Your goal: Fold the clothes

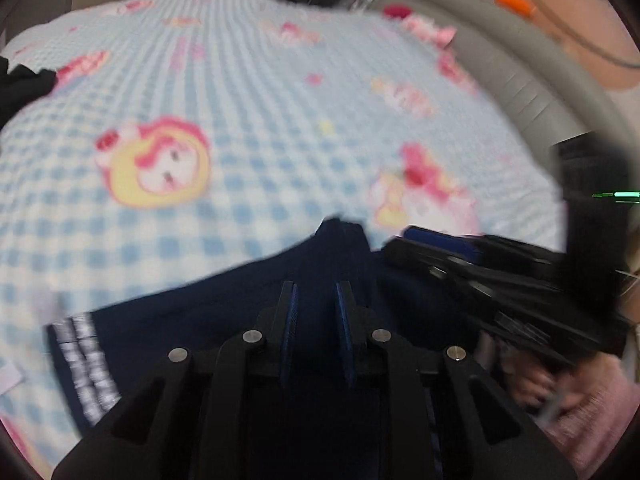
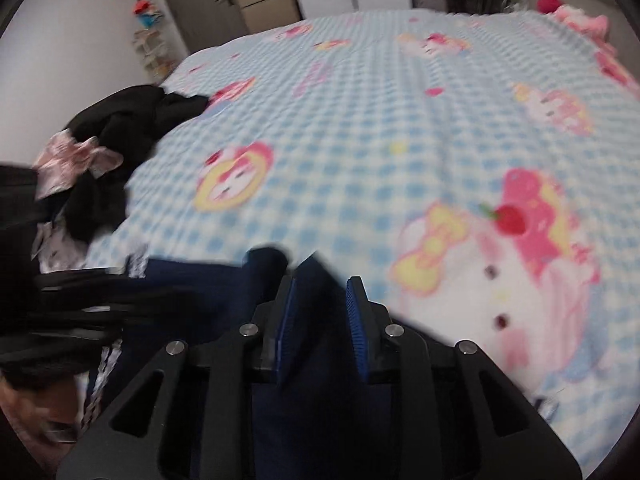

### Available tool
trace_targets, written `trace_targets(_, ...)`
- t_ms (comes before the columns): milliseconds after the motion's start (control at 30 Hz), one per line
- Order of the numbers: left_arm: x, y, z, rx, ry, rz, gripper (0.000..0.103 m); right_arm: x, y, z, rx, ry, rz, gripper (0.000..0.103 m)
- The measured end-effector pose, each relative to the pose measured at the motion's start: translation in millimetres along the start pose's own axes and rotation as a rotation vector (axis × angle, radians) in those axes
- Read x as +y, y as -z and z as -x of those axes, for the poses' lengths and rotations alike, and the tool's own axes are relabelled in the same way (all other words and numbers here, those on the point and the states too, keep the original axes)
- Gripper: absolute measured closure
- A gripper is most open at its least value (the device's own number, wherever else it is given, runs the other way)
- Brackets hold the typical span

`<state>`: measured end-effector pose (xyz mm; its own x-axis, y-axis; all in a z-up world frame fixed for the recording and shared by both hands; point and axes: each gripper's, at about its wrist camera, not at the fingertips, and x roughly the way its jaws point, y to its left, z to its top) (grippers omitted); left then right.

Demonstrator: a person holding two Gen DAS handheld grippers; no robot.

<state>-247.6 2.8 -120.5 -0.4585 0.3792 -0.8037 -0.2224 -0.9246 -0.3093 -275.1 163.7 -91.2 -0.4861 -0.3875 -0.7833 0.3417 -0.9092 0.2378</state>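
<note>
- Left tongs [image 1: 316,286]: jaws narrowly parted, navy garment [image 1: 224,320] directly under and ahead of the tips; motion blur prevents confirming that the pads pinch the cloth.
- Right tongs [image 2: 322,280]: jaws narrowly parted, a raised fold of the same garment [image 2: 224,292] standing between the blue pads [image 2: 358,340]; actual contact cannot be confirmed.
- The right tongs appear in the left view just right of the left tongs, over the garment, held by a hand [image 1: 532,392] in a pink sleeve [image 1: 592,412].
- Garment: lies on the bed at its near edge, beneath both tongs; white checked trim [image 1: 86,364] at its left end.
- Bedspread [image 1: 260,92]: blue-white check with cartoon prints, stretching ahead of both tongs.
- Clothes pile [image 2: 120,140]: black and pink items, well left of the right tongs.
</note>
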Motion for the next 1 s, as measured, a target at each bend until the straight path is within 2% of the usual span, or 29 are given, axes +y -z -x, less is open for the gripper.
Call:
trace_targets(67,8.7,6.6,-12.1,0.013,-0.059,0.018,0.086,4.2,7.1,-10.0,0.033,0.001,0.032,0.077)
trace_targets(200,31.2,18.3,-17.0,0.003,-0.027,0.093,0.092,3.8,14.9,-26.3,0.067,-0.008,0.049,0.077)
trace_targets(367,42.1,27.8,-17.9,-0.024,0.041,0.157,0.093,27.6,6.8,-11.2,-0.042,-0.025,0.142,0.075)
trace_targets(400,41.6,28.6,-18.2,-0.026,0.040,0.157,0.093,35.0,5.2,-13.0,-0.035,-0.019,0.178,0.075)
trace_targets(500,39.1,25.0,-21.3,-0.029,0.028,0.148,0.093,43.6,7.3,-42.3,0.087,0.042,0.245,0.075)
trace_targets(633,41.4,25.3,-22.5,-0.028,0.035,0.154,0.093,25.1,14.3,-53.0,0.101,0.113,0.187,0.079)
trace_targets(767,41.9,26.0,-23.2,-0.028,0.044,0.153,0.093,7.2,14.4,-44.3,0.058,0.202,0.120,0.077)
trace_targets(867,38.8,26.5,-22.1,-0.036,0.032,0.139,0.093,7.2,12.2,-28.7,-0.006,0.190,0.096,0.077)
trace_targets(933,38.9,26.7,-20.5,-0.043,0.038,0.135,0.093,18.2,11.5,-14.8,-0.074,0.179,0.144,0.075)
trace_targets(1000,40.3,26.6,-19.7,-0.047,0.048,0.138,0.093,28.4,10.2,-13.4,-0.057,0.129,0.201,0.074)
